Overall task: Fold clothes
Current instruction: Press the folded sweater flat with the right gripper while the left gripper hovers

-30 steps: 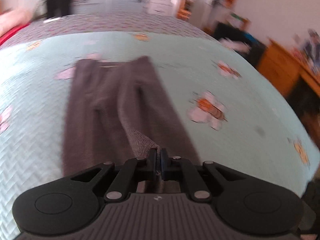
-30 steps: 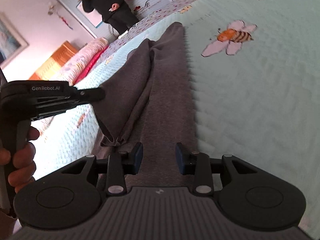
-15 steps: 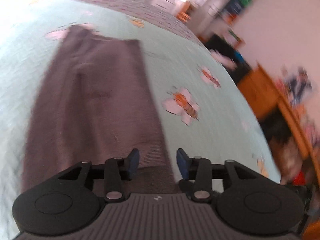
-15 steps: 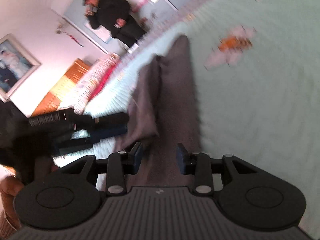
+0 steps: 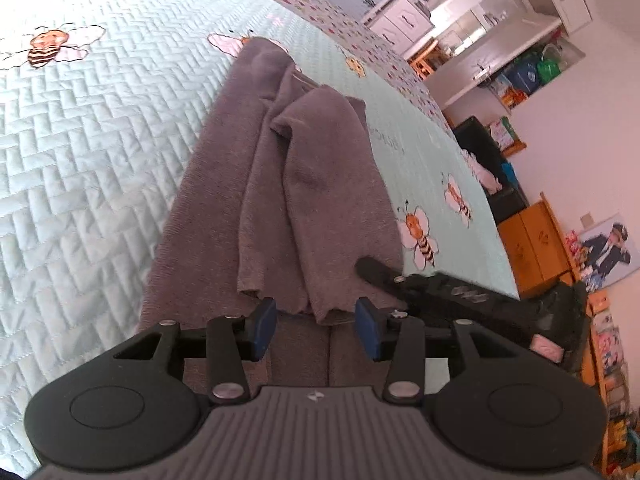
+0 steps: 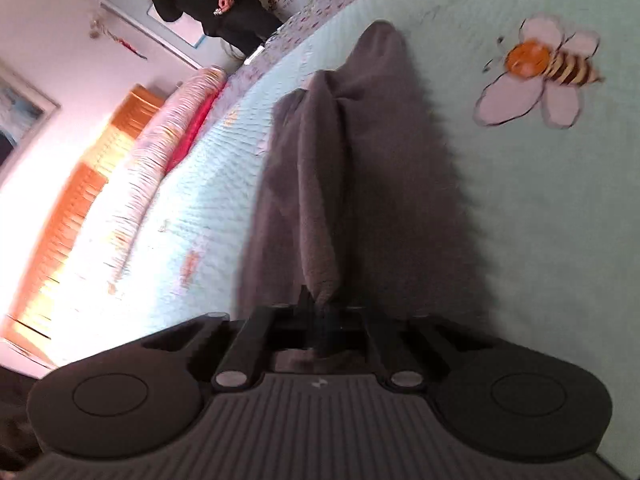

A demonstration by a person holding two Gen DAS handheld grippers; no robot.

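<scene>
Grey trousers point(image 5: 320, 184) lie lengthwise on the mint bee-print bedspread point(image 5: 80, 160), with one leg doubled back over the rest in loose ridges. My left gripper point(image 5: 316, 330) hovers open just before the near hem of that folded layer, its blue pads apart with nothing between them. My right gripper point(image 5: 440, 292) comes in from the right, its tip at the trousers' right edge. In the right wrist view, the right gripper point(image 6: 318, 316) is shut on a pinch of the grey trousers point(image 6: 360, 160), which rise into a ridge from its fingers.
A person in black point(image 6: 216, 4) stands beyond the far side of the bed. A pink rolled quilt point(image 6: 172, 128) and an orange wooden headboard point(image 6: 80, 184) lie along the left. A wooden cabinet point(image 5: 532, 240) stands past the bed's right edge.
My left gripper let go of the trouser fabric and opened, then swung left. My right gripper, open before, has shut on the grey fabric.
</scene>
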